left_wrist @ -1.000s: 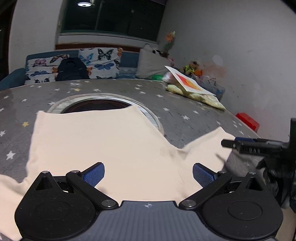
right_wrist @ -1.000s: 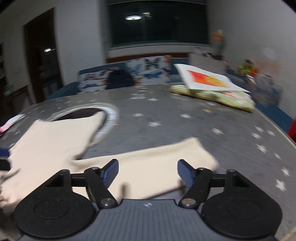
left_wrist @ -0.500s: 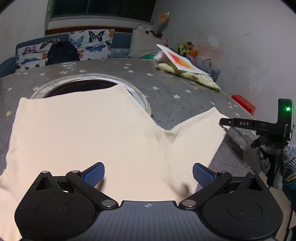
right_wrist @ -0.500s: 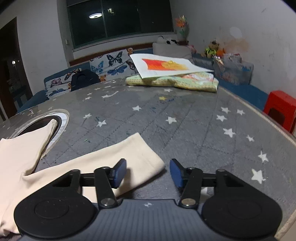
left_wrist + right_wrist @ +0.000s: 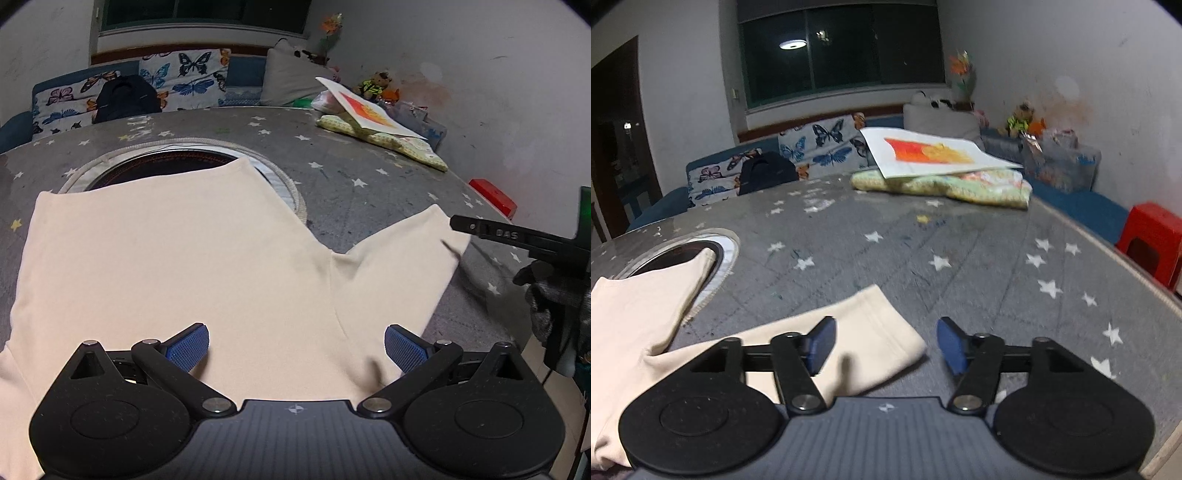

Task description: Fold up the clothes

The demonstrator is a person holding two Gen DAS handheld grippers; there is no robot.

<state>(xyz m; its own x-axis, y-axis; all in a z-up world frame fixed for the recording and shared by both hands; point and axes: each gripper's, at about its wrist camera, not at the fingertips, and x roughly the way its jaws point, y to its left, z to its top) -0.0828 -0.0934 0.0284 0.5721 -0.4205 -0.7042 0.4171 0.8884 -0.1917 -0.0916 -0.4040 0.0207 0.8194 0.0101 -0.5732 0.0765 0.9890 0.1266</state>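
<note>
A cream long-sleeved top [image 5: 166,258] lies flat on the grey star-print table [image 5: 369,166]. Its right sleeve [image 5: 399,258] angles out to the right; the same sleeve's cuff shows in the right wrist view [image 5: 879,332]. My left gripper [image 5: 295,343] is open and hovers over the near edge of the top. My right gripper [image 5: 884,343] is open, low over the sleeve cuff, with the left pad [image 5: 822,345] above the cloth. It also shows in the left wrist view [image 5: 517,236], beside the sleeve end.
A round opening [image 5: 166,162] in the table lies partly under the top's far edge. A folded green cloth with a paper sheet [image 5: 942,170] sits at the far right. A red stool [image 5: 1148,236] stands beyond the table's right edge. A butterfly-print sofa [image 5: 147,81] is behind.
My right gripper has opened wider and shifted slightly over the sleeve cuff. My left gripper's view has steadied over the top; the garment has not moved.
</note>
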